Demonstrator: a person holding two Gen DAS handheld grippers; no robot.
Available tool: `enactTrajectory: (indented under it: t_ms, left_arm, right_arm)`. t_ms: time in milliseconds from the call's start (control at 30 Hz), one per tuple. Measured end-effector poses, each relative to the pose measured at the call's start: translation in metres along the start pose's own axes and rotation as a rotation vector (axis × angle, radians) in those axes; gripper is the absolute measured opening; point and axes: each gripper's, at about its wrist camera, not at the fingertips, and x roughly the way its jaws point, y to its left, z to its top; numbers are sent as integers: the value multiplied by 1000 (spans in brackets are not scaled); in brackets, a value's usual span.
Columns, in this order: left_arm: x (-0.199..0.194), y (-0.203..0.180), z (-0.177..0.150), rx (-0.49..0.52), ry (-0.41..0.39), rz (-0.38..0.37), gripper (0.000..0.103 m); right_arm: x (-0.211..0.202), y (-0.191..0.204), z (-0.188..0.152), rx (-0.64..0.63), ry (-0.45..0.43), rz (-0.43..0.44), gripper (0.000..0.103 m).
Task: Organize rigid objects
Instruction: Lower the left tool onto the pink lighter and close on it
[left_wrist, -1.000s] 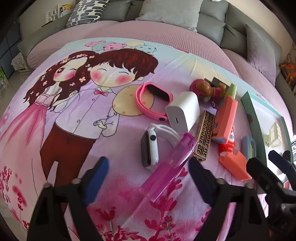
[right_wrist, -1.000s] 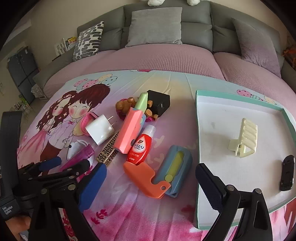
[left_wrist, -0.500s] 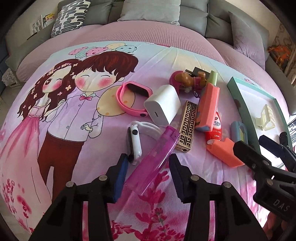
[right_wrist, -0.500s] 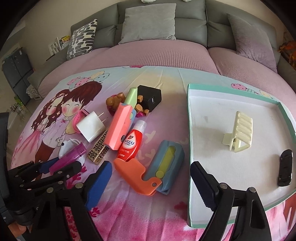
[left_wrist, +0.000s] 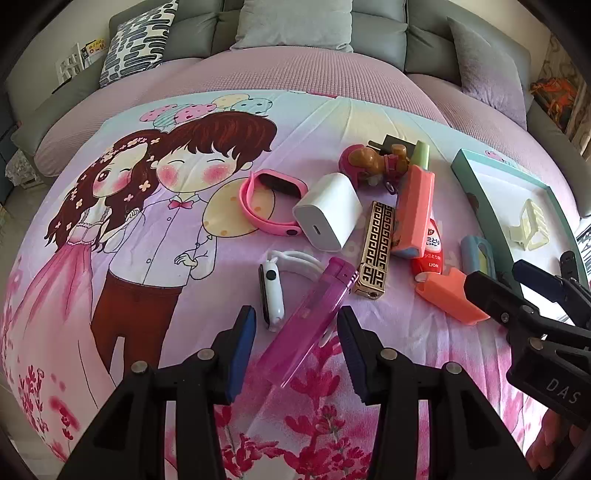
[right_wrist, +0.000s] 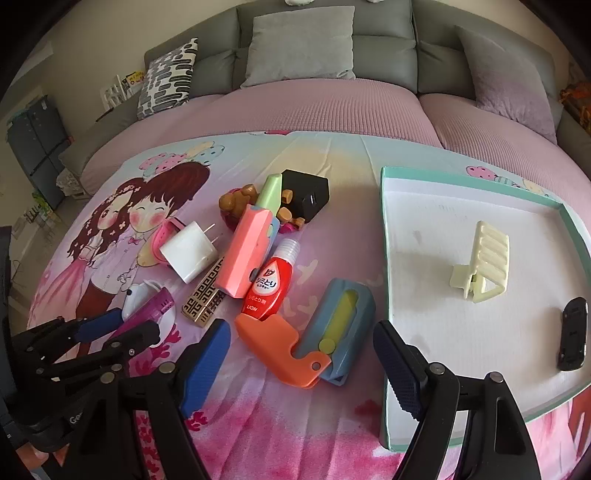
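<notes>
A translucent purple lighter (left_wrist: 308, 319) lies on the cartoon bedsheet, its near end between the fingers of my left gripper (left_wrist: 297, 341). The jaws straddle it with a gap on each side. The lighter also shows in the right wrist view (right_wrist: 149, 310). My right gripper (right_wrist: 303, 373) is open and empty above an orange folding toy (right_wrist: 280, 345) and a blue-and-yellow case (right_wrist: 338, 325). The teal-rimmed white tray (right_wrist: 386, 229) holds a cream hair claw (right_wrist: 482, 267) and a black clip (right_wrist: 572, 334).
A white smartwatch (left_wrist: 273, 290), gold patterned lighter (left_wrist: 375, 251), white charger (left_wrist: 327, 218), pink band (left_wrist: 271, 206), salmon box (left_wrist: 415, 210), red bottle (left_wrist: 428, 251), toy figure (left_wrist: 373, 164) and black cube (right_wrist: 306, 194) crowd the sheet. A grey sofa stands behind.
My left gripper narrowed its jaws around the purple lighter's near end, then widened slightly. My right gripper drifted a little forward, still open.
</notes>
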Motion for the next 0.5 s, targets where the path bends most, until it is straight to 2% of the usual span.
enactTrajectory:
  t_ms: [267,367,500]
  left_arm:
    - [-11,-3,2,22,-39,11,47]
    - [-14,-9,4,38,-58,-9,40]
    - [-9,-18,5,64,-60,-31,39]
  right_arm:
    - [1,0,0,-1,3,0,82]
    - [0,-1,0,3,2,4,82]
    - [-1,-2,0,4,2,8,82]
